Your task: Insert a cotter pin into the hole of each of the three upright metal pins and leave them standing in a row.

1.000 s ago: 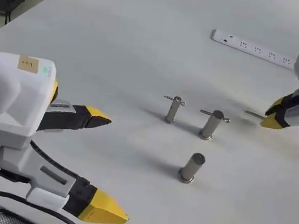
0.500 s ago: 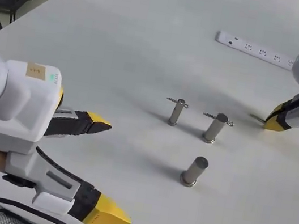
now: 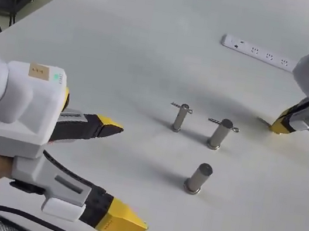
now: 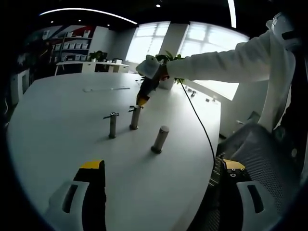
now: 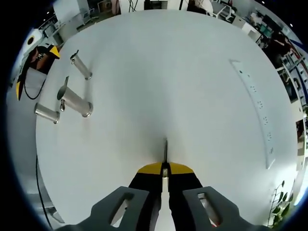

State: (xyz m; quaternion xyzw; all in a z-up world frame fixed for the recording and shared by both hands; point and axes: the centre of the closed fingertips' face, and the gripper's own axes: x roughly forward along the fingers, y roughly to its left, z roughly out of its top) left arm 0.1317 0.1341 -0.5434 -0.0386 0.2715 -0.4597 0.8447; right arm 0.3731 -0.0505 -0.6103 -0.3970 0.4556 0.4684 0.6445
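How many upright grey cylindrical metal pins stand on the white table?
3: back-left pin with a cotter pin through it, back-right pin likewise, front pin bare.

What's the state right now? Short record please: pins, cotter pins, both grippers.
pins upright: three
fitted: back-left pin and back-right pin, with inserted cotter pins across their tops
unfitted: front pin, bare, standing off the line of the other two
left gripper: open, holding nothing, apart from the pins
right gripper: shut on loose cotter pin, tips down at the table
other: power strip on the far side
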